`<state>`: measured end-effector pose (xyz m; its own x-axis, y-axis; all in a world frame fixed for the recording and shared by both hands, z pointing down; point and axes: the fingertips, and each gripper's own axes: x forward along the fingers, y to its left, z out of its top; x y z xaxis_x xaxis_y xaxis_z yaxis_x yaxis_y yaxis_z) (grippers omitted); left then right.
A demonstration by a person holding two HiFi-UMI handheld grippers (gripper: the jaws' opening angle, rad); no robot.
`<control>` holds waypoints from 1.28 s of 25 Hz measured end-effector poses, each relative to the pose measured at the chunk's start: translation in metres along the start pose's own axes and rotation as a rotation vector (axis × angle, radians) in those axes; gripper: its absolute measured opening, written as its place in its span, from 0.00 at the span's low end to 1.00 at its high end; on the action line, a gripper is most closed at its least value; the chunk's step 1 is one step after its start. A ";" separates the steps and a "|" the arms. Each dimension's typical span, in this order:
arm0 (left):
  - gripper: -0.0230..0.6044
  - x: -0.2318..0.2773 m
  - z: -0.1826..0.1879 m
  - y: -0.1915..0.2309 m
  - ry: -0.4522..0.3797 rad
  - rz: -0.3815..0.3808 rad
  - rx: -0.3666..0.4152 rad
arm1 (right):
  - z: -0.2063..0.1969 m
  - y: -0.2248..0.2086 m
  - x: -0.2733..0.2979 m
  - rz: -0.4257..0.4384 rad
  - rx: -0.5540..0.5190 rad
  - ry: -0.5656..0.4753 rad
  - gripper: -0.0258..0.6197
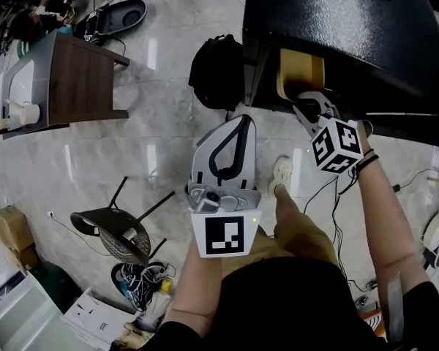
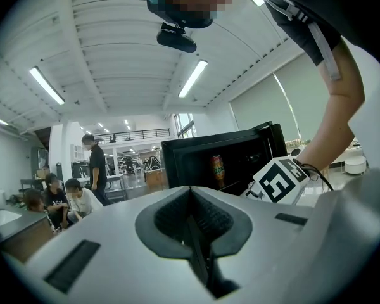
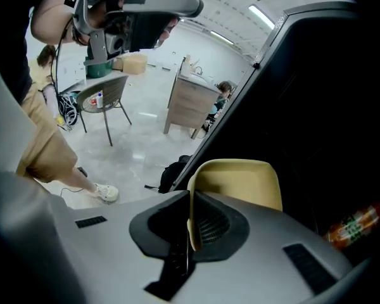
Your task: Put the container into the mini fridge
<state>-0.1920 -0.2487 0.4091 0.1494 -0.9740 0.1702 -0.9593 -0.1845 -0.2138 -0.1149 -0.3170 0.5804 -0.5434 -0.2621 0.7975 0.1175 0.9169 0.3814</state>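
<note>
Carrying the yellow container into the open black mini fridge.

The mini fridge (image 1: 336, 28) is standing at one o'clock from the person, its dark inside showing. The container (image 3: 240, 182) is hanging at the fridge's mouth, not yet set down. The right gripper (image 3: 189, 217) is pinching the container's rim, its fingers (image 3: 210, 223) nearly together on the thin wall. The left gripper (image 2: 191, 223) is waiting at six o'clock in the head view, fingers pressed together on nothing. To do this well, I judge the right hand should be holding the container level, sliding it deep onto a shelf clear of the drinks can (image 2: 217, 166), and letting go only once it is resting. The can's print is too small to read. The marker cubes (image 1: 336, 145) are showing only black-and-white squares.
</note>
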 end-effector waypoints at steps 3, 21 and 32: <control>0.07 0.003 -0.007 -0.001 0.014 0.001 -0.005 | -0.006 -0.003 0.008 -0.030 -0.008 0.006 0.11; 0.07 0.040 -0.032 -0.006 0.050 -0.006 -0.027 | -0.034 -0.041 0.064 -0.117 -0.031 0.044 0.11; 0.07 0.052 -0.036 -0.004 0.063 -0.004 -0.029 | -0.040 -0.057 0.076 -0.124 -0.030 0.039 0.12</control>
<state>-0.1893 -0.2942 0.4535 0.1391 -0.9629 0.2312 -0.9653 -0.1840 -0.1852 -0.1298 -0.4010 0.6376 -0.5228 -0.3845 0.7608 0.0770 0.8675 0.4914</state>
